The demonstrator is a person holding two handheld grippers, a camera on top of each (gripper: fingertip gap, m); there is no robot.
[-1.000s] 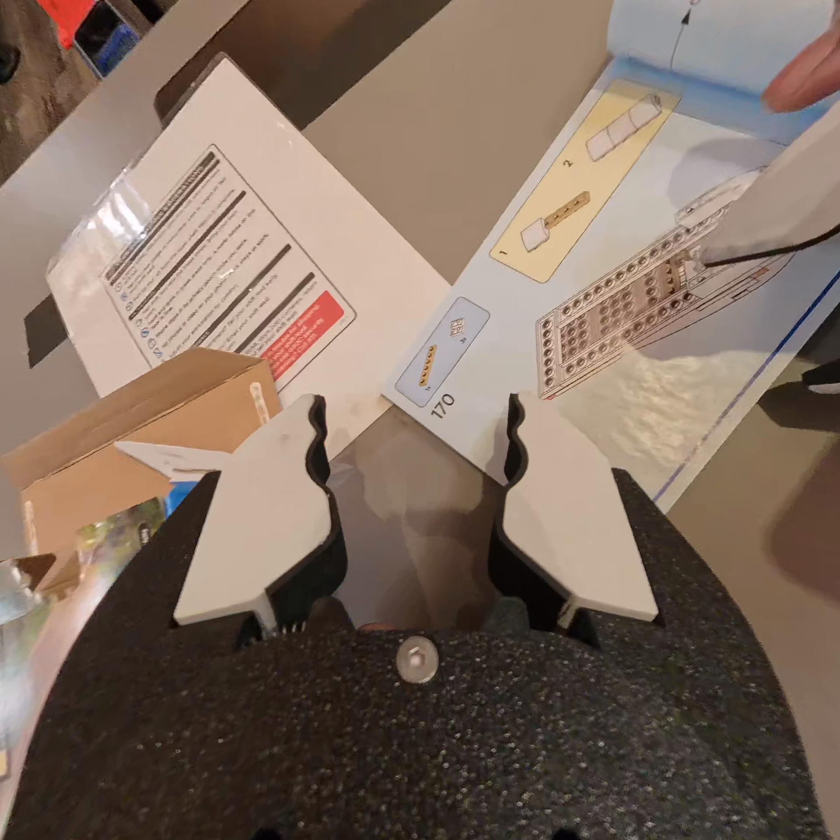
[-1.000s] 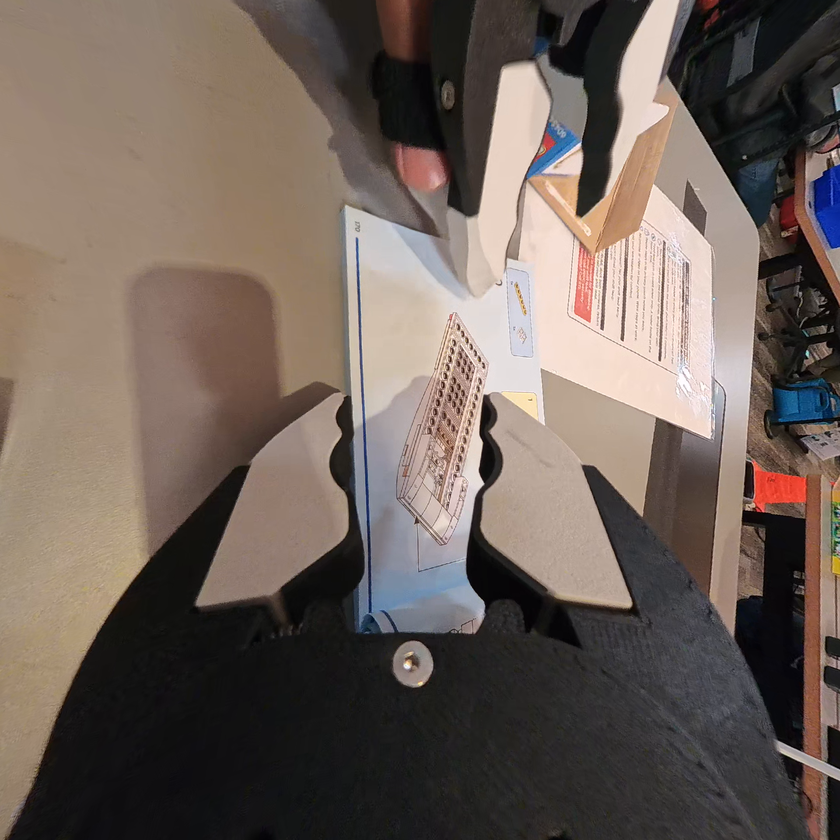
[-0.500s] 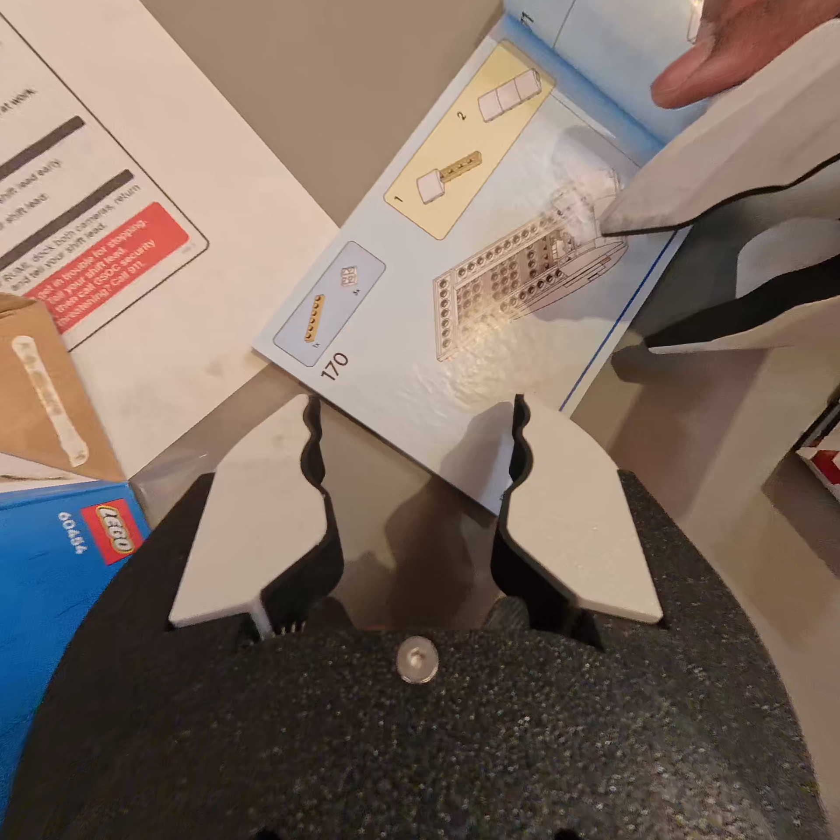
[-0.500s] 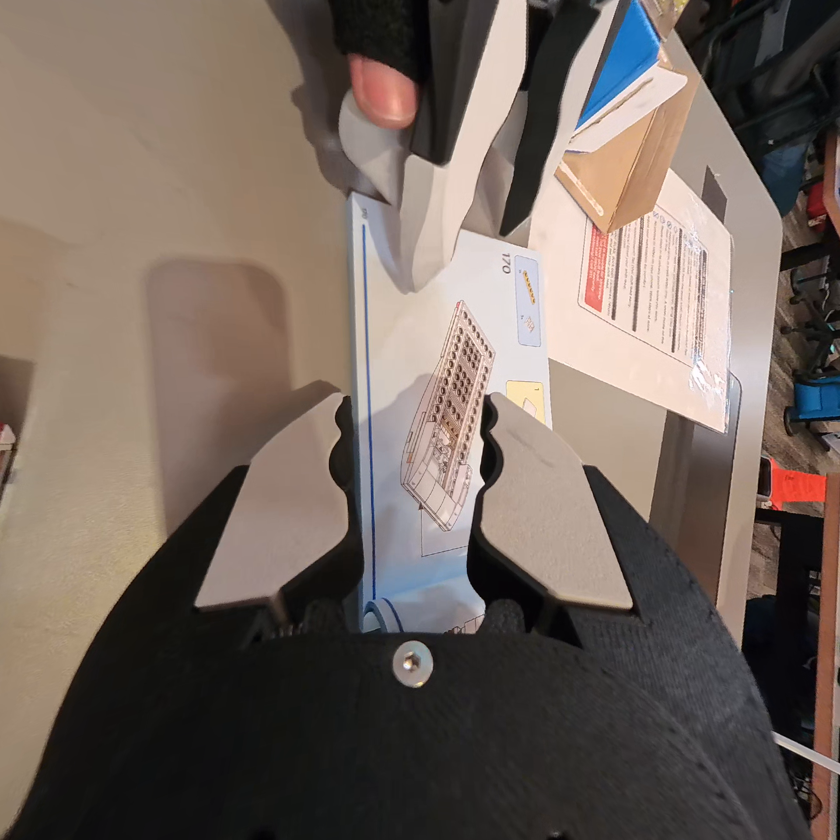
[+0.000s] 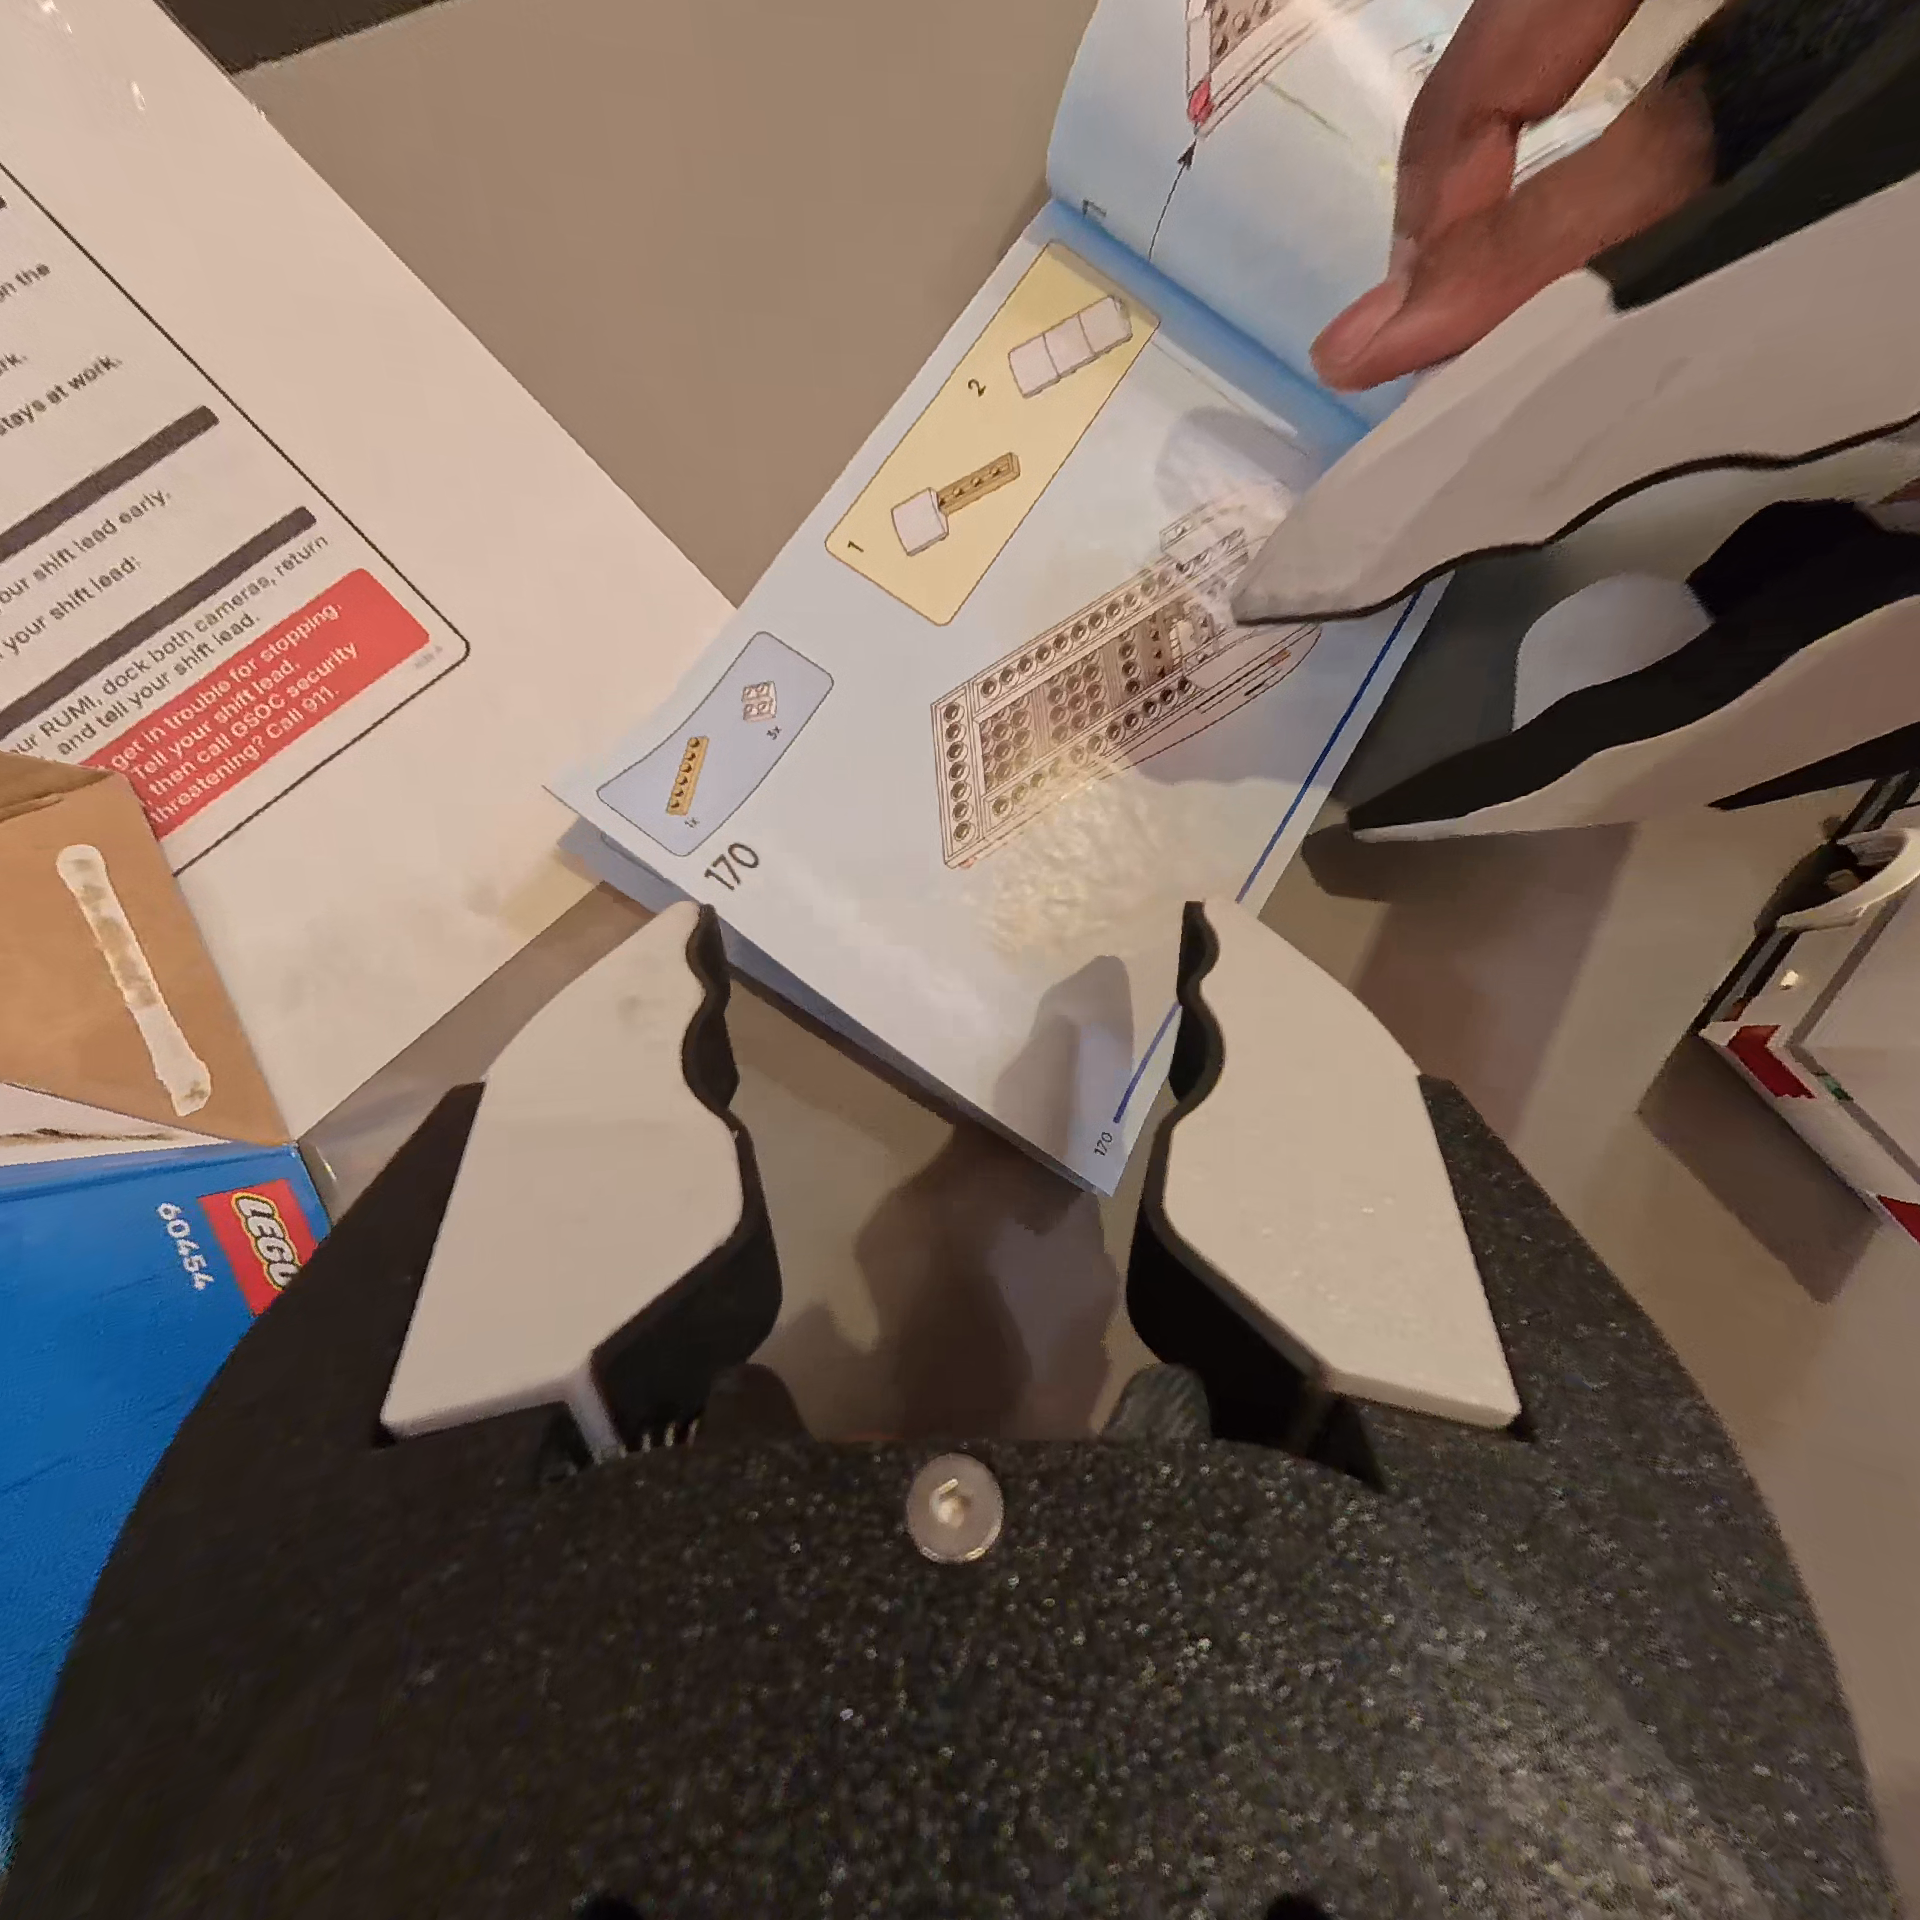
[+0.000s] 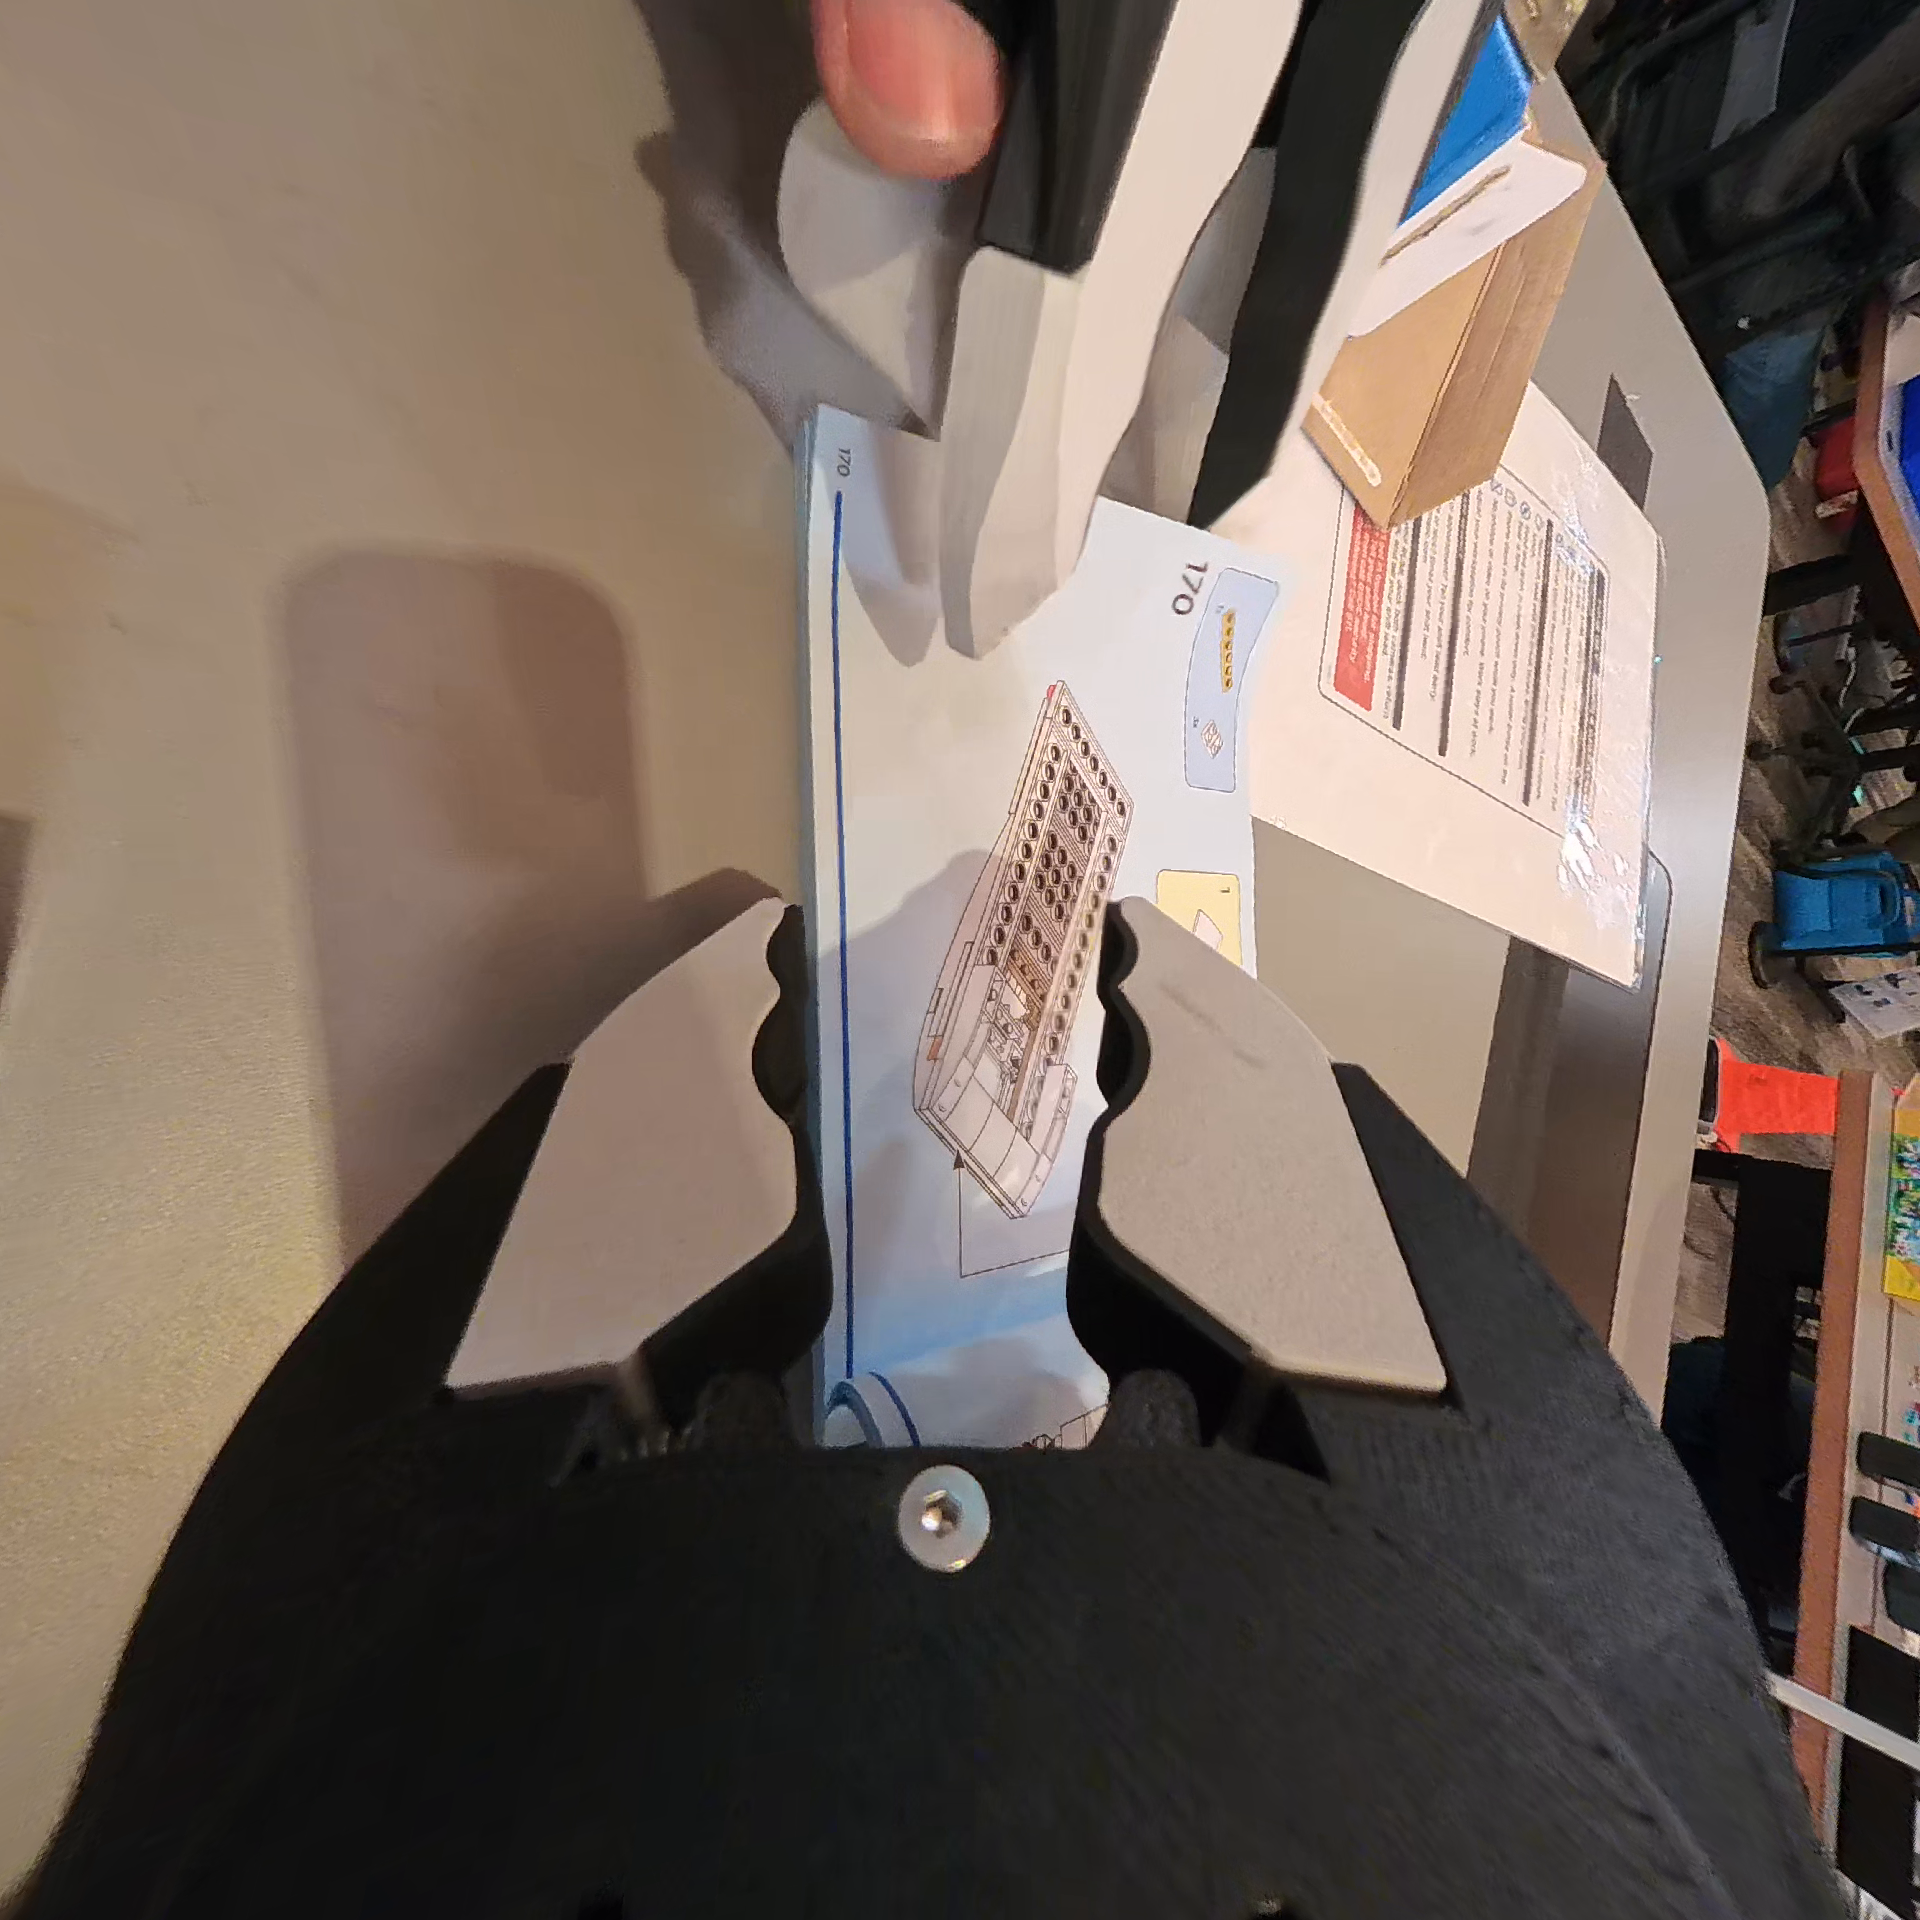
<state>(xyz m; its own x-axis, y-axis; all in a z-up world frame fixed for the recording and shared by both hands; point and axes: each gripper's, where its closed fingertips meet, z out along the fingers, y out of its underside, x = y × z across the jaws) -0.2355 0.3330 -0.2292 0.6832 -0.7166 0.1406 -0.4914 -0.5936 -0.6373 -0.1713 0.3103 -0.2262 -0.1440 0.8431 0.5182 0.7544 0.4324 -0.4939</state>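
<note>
My left gripper [image 5: 940,914]: jaws wide apart, nothing between the pads, hovering over the near corner of an open instruction booklet [image 5: 966,790] that lies flat on the beige surface [image 5: 727,260]. My right gripper [image 6: 945,914]: jaws part-open, gripping nothing, with the booklet's blue-lined edge running just beside the left pad; from the left wrist view 1 of its fingertips [image 5: 1309,566] rests on or just above the printed page, which of the 2 I cannot tell. Booklet: pale blue page bearing a brick-plate diagram, a yellow panel and a parts box; a further page [image 5: 1195,114] curls upward at the spine, with a bare fingertip [image 5: 1382,332] against it. Laminated white sheet [image 5: 312,520] with black bars and a red block: beside the booklet, its corner under the booklet's corner. Brown cardboard box [image 5: 83,935] and blue toy box [image 5: 114,1351]: at the left, on and near the sheet. A red-and-white box [image 5: 1797,1091]: at the right edge.
</note>
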